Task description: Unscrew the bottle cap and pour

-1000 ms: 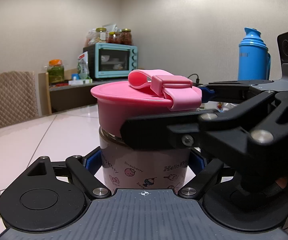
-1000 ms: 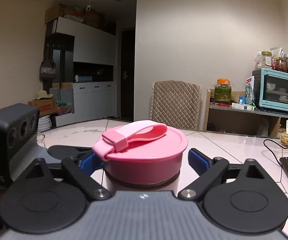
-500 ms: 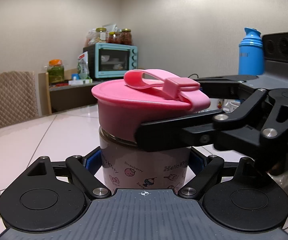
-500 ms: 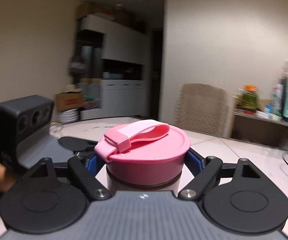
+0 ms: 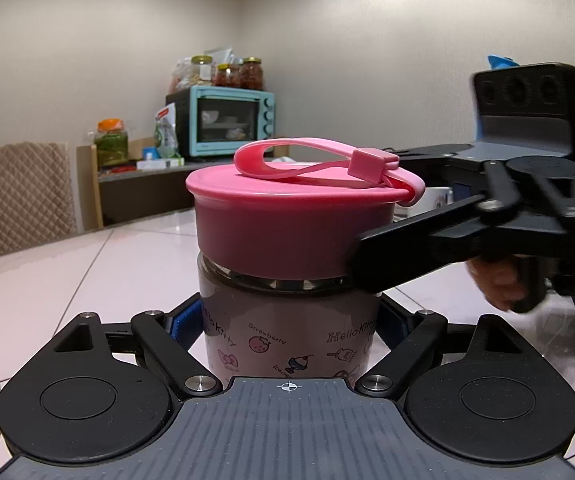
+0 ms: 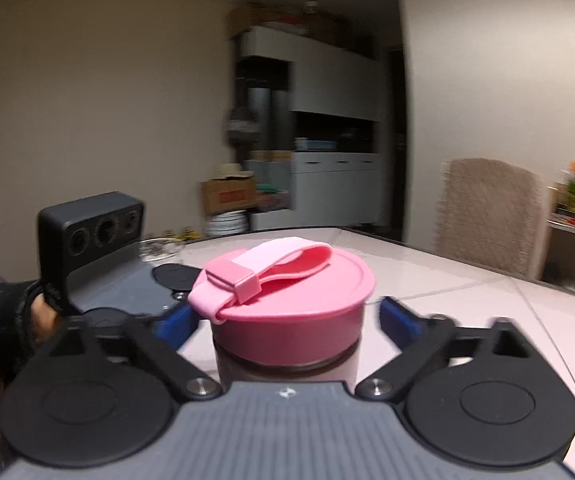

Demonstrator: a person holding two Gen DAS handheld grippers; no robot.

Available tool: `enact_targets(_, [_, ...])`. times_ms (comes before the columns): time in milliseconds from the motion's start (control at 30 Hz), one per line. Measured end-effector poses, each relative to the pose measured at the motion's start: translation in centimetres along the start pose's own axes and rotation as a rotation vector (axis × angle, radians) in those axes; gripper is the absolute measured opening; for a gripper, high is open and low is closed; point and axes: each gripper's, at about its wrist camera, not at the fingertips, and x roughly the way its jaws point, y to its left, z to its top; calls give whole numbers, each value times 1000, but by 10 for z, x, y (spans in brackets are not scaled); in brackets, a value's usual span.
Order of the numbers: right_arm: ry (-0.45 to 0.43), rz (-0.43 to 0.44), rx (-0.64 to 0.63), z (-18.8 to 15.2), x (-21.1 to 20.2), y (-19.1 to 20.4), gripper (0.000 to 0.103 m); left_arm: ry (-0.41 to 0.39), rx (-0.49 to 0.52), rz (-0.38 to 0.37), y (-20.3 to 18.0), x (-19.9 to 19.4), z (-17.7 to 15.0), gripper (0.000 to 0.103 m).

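Observation:
A glass bottle [image 5: 287, 332] with Hello Kitty print stands upright on the white table. Its wide pink cap [image 5: 291, 220] with a pink strap loop sits on top. My left gripper [image 5: 287, 320] is shut on the bottle's body, blue pads on both sides. My right gripper [image 6: 287, 320] has its blue pads around the pink cap [image 6: 291, 312], shut on it; a small gap shows at the right pad. The right gripper's black finger [image 5: 415, 252] reaches the cap from the right in the left wrist view. The left gripper's body [image 6: 99, 248] shows behind the cap in the right wrist view.
A chair [image 5: 19, 196] stands at the table's far side. A shelf holds a teal toaster oven [image 5: 227, 124] and jars. A white mug [image 5: 435, 200] stands behind the cap. The right wrist view is motion-blurred; a cabinet [image 6: 327, 160] is in the background.
My right gripper has swung round the bottle with the cap in it; the cap's strap has turned to the right in the left wrist view. The left gripper and bottle stay still.

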Motion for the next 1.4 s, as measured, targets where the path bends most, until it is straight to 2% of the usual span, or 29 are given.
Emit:
enact_targets(67, [-10, -124, 33, -1, -4, 14, 101, 0, 1, 1, -1, 0, 0, 90])
enact_targets(300, [-38, -298, 67, -1, 0, 45, 99, 0, 0, 0, 0, 0, 0, 90])
enact_targets(433, [-29, -354, 56, -1, 13, 56, 98, 0, 0, 0, 1, 0, -1, 90])
enact_targets(633, [-40, -393, 88, -2, 28, 59, 96, -1, 0, 0, 1, 1, -1, 90])
enact_targets(767, [-50, -384, 110, -4, 32, 58, 94, -1, 0, 0, 1, 1, -1, 90])
enact_targets(867, [-49, -395, 108, -7, 34, 58, 86, -1, -1, 0, 1, 0, -2, 90])
enact_targets(1000, [-52, -390, 100, -10, 31, 58, 85, -1, 0, 0, 0, 1, -2, 90])
enact_targets(1200, [-45, -304, 69, -8, 26, 45, 85, -1, 0, 0, 1, 1, -2, 90])
enact_targets(1300, [-73, -251, 75, -4, 18, 37, 85, -1, 0, 1, 0, 1, -2, 90])
enact_targets(1400, [-96, -238, 79, 1, 10, 35, 85, -1, 2, 2, -1, 1, -3, 90])
